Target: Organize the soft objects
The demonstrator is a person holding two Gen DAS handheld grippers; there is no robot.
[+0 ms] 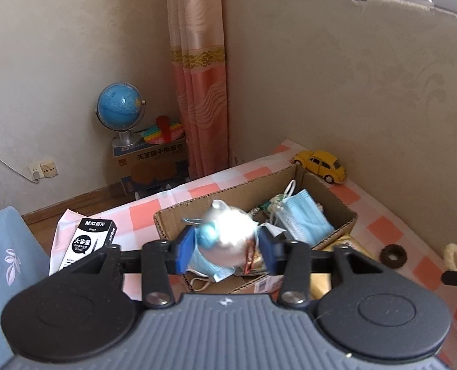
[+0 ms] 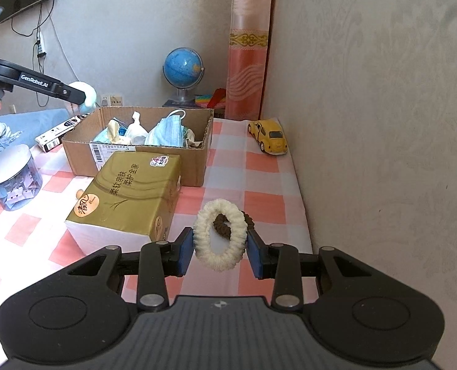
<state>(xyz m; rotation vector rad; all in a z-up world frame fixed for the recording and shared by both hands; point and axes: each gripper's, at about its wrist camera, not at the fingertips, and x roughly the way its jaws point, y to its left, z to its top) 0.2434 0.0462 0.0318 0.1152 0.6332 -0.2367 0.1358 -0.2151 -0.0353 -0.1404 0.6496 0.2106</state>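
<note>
A pale, rounded soft toy point(image 1: 228, 234), blurred and glare-washed in the left wrist view, is clamped between the blue pads point(image 1: 185, 246) of the left claw point(image 1: 226, 248). It is held above the near rim of an open cardboard box point(image 1: 336, 206); whether it touches the contents cannot be told. In the box, blue face masks point(image 1: 302, 215) are seen at about 1 o'clock from the toy, with other crumpled items among them.

In the right wrist view, a cream fluffy hair tie point(image 2: 219, 234) is gripped upright by the right claw point(image 2: 219, 248), its pads pressed against the ring's two sides. Through and behind the ring, at 12 o'clock, a dark brown hair tie point(image 2: 225, 225) is seen lying on the checked tabletop point(image 2: 259, 166). A gold tissue pack point(image 2: 129, 194) stands at 10 o'clock from the claw, touching or just beside the box's near wall. A yellow toy car point(image 2: 270, 137) is parked at 1 o'clock, near the wall. A clear jar with a white lid point(image 2: 12, 175) is placed at 9 o'clock, well apart from the tissue pack. A blue globe point(image 2: 182, 67) is seen beyond the box, at 11 o'clock.
</note>
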